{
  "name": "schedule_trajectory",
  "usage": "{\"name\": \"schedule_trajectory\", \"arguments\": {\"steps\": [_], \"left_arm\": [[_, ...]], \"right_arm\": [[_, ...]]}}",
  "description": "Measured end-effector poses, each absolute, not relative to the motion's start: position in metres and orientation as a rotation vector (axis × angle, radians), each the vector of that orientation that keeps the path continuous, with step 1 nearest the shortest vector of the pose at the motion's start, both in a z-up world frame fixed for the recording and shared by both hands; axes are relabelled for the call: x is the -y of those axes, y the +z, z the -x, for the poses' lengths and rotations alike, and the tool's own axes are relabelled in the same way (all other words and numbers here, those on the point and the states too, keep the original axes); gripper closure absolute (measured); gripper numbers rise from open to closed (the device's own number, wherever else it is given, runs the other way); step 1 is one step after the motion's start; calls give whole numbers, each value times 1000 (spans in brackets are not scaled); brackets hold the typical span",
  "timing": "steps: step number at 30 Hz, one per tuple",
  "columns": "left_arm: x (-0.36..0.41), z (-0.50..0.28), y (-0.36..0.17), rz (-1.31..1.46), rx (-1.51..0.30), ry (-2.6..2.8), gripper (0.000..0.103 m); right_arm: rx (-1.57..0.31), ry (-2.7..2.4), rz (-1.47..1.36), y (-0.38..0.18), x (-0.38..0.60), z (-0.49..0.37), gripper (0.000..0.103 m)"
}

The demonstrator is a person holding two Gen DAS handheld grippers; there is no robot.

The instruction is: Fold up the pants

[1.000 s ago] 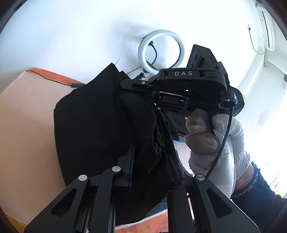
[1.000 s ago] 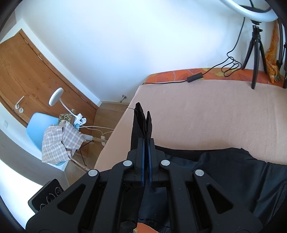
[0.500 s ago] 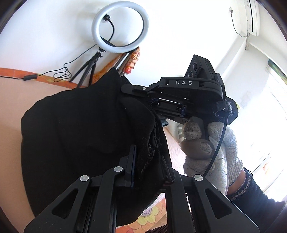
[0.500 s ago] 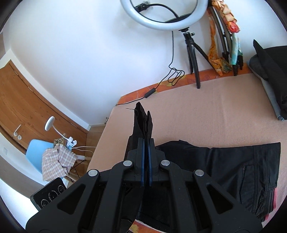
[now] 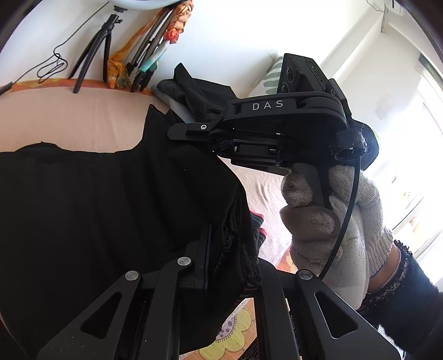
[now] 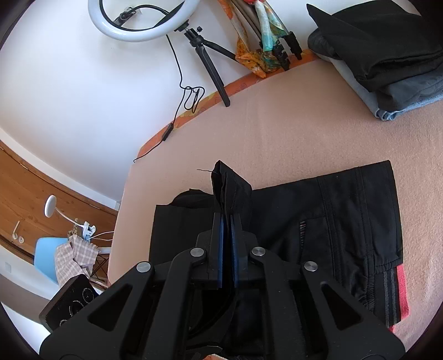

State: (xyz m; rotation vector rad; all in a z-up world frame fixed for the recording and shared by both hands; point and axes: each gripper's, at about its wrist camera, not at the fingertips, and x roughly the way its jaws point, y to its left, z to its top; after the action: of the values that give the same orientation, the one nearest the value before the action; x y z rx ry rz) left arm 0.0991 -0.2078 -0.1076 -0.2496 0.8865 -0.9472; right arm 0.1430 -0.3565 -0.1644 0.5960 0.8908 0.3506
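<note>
Black pants (image 6: 346,221) lie on the pink blanket, waistband with red and grey stripes at the right. My right gripper (image 6: 227,221) is shut on a corner of the pants' fabric and holds it up over the lying part. In the left wrist view my left gripper (image 5: 229,249) is shut on a thick bunch of the same black pants (image 5: 97,207), which drape to the left. The right gripper (image 5: 182,130), held by a white-gloved hand, pinches the fabric just beyond it.
A stack of folded dark and grey clothes (image 6: 387,55) lies at the bed's far right. A ring light on a tripod (image 6: 144,25) and coloured cloth (image 6: 260,55) stand against the wall. The bed's left edge (image 6: 121,221) drops to a chair and lamp.
Both grippers have swung right with the held fabric, bringing it over the waistband part lying on the bed. The folded stack has come into view. Both stay shut.
</note>
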Motion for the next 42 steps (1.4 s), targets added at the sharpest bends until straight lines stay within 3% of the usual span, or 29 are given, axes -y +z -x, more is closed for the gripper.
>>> {"name": "schedule_trajectory", "arguments": {"steps": [1, 3, 5, 12, 15, 16, 17, 19, 21, 25, 30, 35, 42], "left_arm": [[210, -100, -109, 244, -890, -946, 96], [215, -104, -111, 233, -893, -944, 96], [214, -97, -112, 230, -890, -941, 96], [229, -91, -115, 151, -873, -942, 96], [235, -86, -119, 115, -877, -947, 96], [235, -85, -120, 111, -880, -944, 96], [235, -84, -120, 111, -886, -940, 96], [230, -83, -120, 116, -907, -947, 96], [222, -79, -117, 125, -933, -959, 90], [185, -66, -104, 205, -958, -996, 89], [119, -59, -80, 183, -836, -861, 82], [76, -81, -98, 240, -858, -708, 82], [94, -64, -124, 150, -943, -754, 82]], "right_arm": [[-902, 347, -609, -170, 361, -143, 94], [-935, 334, -644, -181, 370, -143, 69], [-958, 328, -665, -189, 375, -141, 57], [-1003, 350, -649, -194, 368, -127, 57], [-1029, 331, -600, -200, 360, -127, 71], [-1037, 322, -589, -203, 359, -128, 87], [-1040, 310, -577, -205, 359, -129, 96], [-1026, 302, -554, -205, 358, -128, 97], [-1003, 298, -511, -201, 356, -126, 98], [-954, 294, -419, -191, 352, -118, 98], [-911, 299, -411, -185, 363, -109, 98], [-849, 296, -411, -171, 385, -106, 98], [-908, 268, -415, -186, 396, -109, 98]]}}
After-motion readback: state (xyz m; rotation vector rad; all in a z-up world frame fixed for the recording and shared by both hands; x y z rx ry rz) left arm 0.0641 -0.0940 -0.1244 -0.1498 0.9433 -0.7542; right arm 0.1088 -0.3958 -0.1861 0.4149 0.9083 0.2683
